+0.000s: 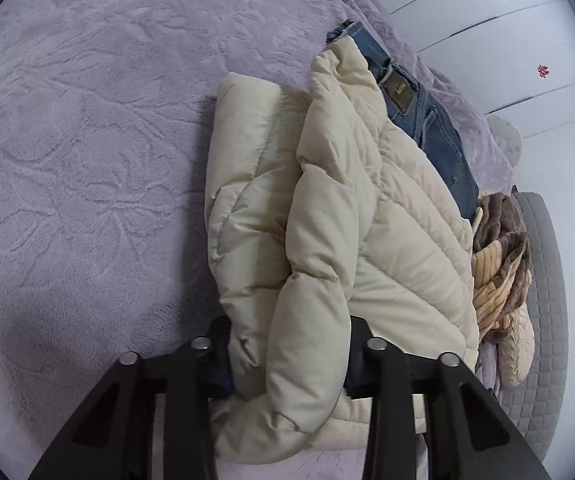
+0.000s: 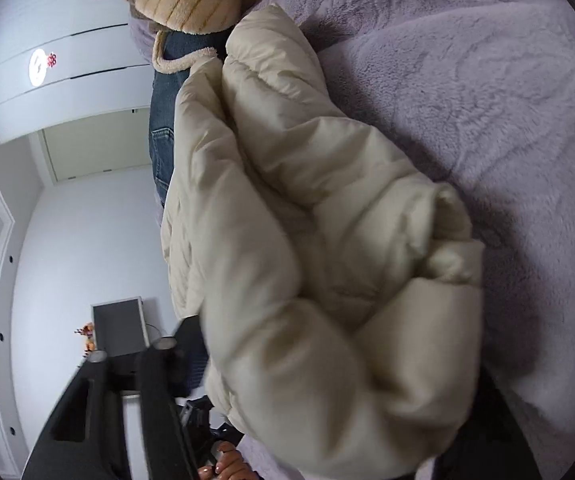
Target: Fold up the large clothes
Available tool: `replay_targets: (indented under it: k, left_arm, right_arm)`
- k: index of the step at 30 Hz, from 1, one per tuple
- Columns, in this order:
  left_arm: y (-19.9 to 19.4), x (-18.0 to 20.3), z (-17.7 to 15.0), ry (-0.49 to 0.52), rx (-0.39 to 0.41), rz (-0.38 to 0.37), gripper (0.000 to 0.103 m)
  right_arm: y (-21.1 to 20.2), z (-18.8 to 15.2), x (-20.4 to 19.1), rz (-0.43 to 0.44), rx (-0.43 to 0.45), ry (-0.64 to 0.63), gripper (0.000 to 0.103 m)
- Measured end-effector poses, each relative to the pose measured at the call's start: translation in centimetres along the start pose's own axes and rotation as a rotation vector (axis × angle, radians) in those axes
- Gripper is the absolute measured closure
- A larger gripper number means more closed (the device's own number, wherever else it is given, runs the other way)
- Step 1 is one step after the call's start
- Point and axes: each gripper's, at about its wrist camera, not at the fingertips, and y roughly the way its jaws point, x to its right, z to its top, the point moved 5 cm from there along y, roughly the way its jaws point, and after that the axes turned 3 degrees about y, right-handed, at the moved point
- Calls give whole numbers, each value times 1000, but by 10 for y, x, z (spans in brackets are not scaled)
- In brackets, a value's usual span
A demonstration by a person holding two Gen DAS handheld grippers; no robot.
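1. Lilac plush blanket (image 1: 87, 120) covers the bed, with white wardrobe doors (image 1: 507, 40) behind it.
2. A cream puffer jacket (image 1: 327, 208) lies bunched on the blanket, folded into thick rolls.
3. The left gripper (image 1: 287, 364) has a padded roll of the jacket between its two black fingers, which press on it from either side.
4. Jeans (image 1: 427, 120) lie at the far right, partly under the jacket.
5. A brown and tan striped throw (image 1: 499, 248) sits heaped just right of the jacket, by the grey mattress edge (image 1: 543, 280).
6. In the right wrist view the jacket (image 2: 307, 240) fills the centre, puffed up close to the lens.
7. The right gripper (image 2: 327, 380) shows only one finger (image 2: 159, 392) at the jacket's left edge (the other is hidden under the cloth), so I cannot tell whether it grips.
8. A dark monitor (image 2: 119, 326) stands against the far wall.
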Motion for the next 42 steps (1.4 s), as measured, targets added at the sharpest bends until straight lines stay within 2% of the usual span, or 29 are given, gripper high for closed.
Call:
replay_targets:
  k: [2, 4, 9, 14, 21, 25, 26, 27, 28, 29, 32, 35, 37, 39, 40, 41, 42]
  left_arm:
    - [-7, 9, 0, 44, 6, -12, 76]
    - [-17, 12, -1, 55, 7, -39, 77]
    - [-44, 13, -18, 82, -14, -63, 77]
    - [-72, 6, -55, 107, -76, -66, 77]
    - [-107, -18, -112, 115, -164, -25, 76]
    - [-116, -37, -143, 166, -211, 65, 75]
    - [-116, -42, -148, 178, -224, 101, 68]
    - [-116, -47, -153, 191, -237, 157, 55]
    - [-116, -53, -156, 195, -243, 204, 50]
    - [-120, -57, -156, 191, -245, 221, 48]
    - [-141, -60, -151, 193, -229, 229, 48]
    - [-164, -58, -137, 203, -174, 241, 48]
    - [-175, -58, -123, 208, -142, 233, 48]
    - [-176, -49, -113, 230, -125, 229, 48]
    - [-174, -45, -110, 239, -127, 230, 48]
    - [-171, -42, -110, 247, -132, 234, 48]
    - [-168, -40, -110, 252, -139, 240, 48]
  right_arm:
    - [-3, -1, 0, 34, 6, 17, 74]
    - [-7, -5, -2, 65, 13, 18, 77]
    - [-23, -23, -1, 115, 13, 30, 77]
    - [-50, -53, 10, 98, 7, 36, 77]
    - [-95, -108, 33, 44, 9, 70, 77]
    - [-110, -133, 49, 15, 18, 108, 77]
    - [-112, -136, 51, -3, 19, 112, 75]
    - [-112, -137, 52, -26, 18, 108, 73]
    - [-113, -140, 56, -62, 16, 107, 69]
    - [-120, -143, 66, -98, 13, 111, 64]
    - [-133, -144, 65, -188, 11, 97, 54]
    - [-159, -141, 51, -326, 42, -8, 54]
    - [-175, -133, 37, -419, 93, -84, 54]
    - [-185, -124, 16, -473, 145, -166, 56]
    - [-186, -120, 4, -486, 165, -211, 66]
    - [-187, -120, -7, -487, 170, -253, 72]
    - [-180, -117, -19, -484, 162, -289, 72]
